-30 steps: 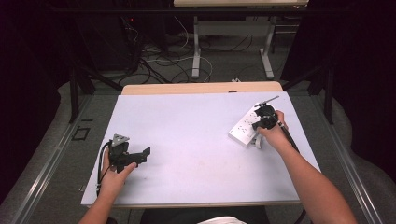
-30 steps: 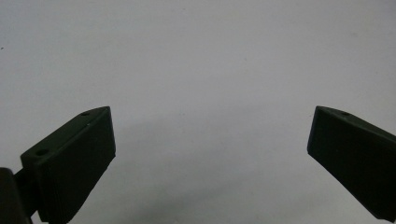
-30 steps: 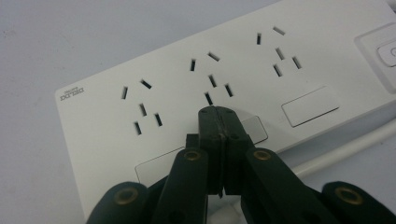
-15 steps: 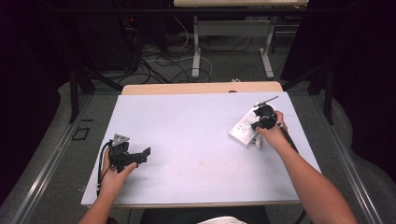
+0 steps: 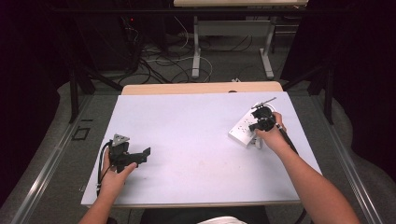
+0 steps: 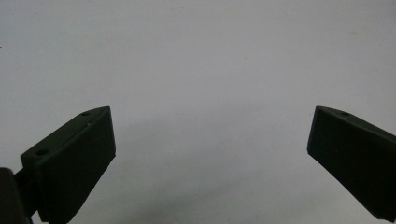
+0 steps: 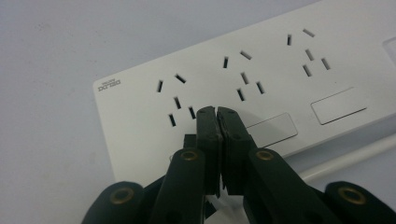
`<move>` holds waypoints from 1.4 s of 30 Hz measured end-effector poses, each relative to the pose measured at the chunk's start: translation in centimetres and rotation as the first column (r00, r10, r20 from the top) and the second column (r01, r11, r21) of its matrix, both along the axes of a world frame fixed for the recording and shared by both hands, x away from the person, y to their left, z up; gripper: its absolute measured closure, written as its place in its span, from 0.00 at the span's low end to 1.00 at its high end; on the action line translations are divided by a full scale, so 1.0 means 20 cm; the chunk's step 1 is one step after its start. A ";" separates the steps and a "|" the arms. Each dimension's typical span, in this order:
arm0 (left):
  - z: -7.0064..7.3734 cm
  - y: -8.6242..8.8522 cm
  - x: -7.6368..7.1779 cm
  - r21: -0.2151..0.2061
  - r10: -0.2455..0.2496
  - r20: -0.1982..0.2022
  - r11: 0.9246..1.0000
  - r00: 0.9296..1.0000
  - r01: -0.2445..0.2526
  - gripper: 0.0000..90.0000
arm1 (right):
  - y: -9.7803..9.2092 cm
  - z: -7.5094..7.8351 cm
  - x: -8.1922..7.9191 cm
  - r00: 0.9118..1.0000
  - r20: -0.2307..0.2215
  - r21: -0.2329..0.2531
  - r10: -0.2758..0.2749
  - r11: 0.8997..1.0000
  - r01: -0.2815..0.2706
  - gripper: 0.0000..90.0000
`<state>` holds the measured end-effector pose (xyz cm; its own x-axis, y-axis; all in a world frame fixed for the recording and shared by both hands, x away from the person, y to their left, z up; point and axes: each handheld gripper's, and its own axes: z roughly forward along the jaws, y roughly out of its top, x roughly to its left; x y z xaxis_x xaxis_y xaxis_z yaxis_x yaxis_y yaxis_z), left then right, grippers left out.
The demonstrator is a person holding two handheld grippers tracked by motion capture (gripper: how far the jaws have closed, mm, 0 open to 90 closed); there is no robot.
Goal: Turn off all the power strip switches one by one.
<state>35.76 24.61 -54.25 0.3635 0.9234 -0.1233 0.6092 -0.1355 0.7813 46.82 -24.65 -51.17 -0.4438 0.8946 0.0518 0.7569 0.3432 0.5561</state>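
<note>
Jaws: right gripper (image 7: 217, 112) pressed together over power strip (image 5: 243, 129), strip diagonal; left gripper (image 6: 210, 140) wide, empty.

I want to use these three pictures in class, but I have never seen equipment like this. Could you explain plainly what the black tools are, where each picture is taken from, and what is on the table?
A person sits at a pale table and holds a hand-held two-jaw gripper in each hand. The high view looks down from above. The other two come from cameras riding on the grippers. The left gripper has its jaws wide apart over bare table. The right gripper has its jaws shut together, its tips over a white power strip, beside one of the strip's switches. Whether they touch it I cannot tell. Nothing is held.
</note>
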 end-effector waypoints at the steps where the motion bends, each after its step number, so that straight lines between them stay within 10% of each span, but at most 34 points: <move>1: 0.00 0.00 0.00 0.000 0.000 0.000 1.000 1.000 0.000 0.01 | 0.00 0.00 -0.01 1.000 -0.012 0.004 0.007 1.000 -0.007 0.98; 42: 0.00 0.00 0.00 0.002 -0.001 -0.008 1.000 1.000 0.001 0.01 | 0.04 -0.01 -0.08 0.999 -0.031 0.023 0.030 0.999 -0.030 0.97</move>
<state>35.76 24.60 -54.25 0.3637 0.9232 -0.1242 0.6150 -0.1378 0.7764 45.23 -23.86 -51.43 -0.4683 0.8794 0.0858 0.7635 0.3538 0.5402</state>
